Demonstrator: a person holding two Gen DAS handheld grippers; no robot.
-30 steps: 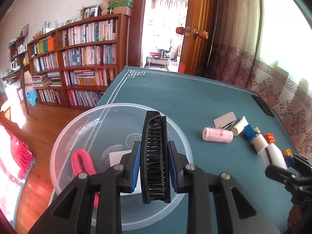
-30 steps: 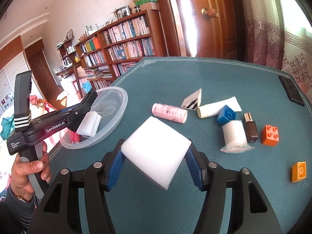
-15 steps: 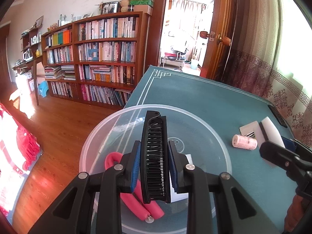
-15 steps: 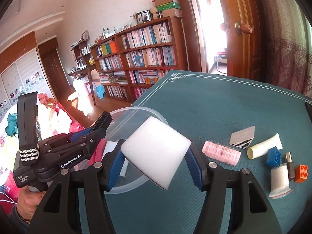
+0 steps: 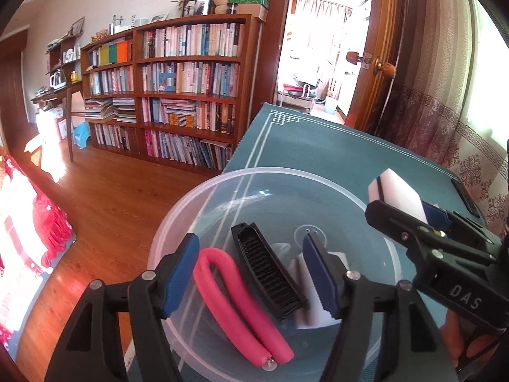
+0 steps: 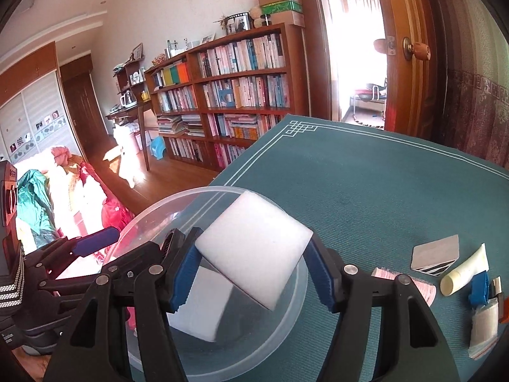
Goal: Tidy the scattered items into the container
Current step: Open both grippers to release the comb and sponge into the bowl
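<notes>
You are holding your left gripper (image 5: pixel 251 273) over the clear plastic bowl (image 5: pixel 203 191), and its jaws are standing wide apart with nothing between them. The black comb (image 5: pixel 268 275) is lying inside the bowl, leaning beside the pink foam curler (image 5: pixel 235 305) and a white block (image 5: pixel 315 315). Your right gripper (image 6: pixel 251 273) is hanging above the bowl's rim and is squeezing a white sponge (image 6: pixel 254 248). The bowl is sitting on the green table mat (image 6: pixel 381 184).
</notes>
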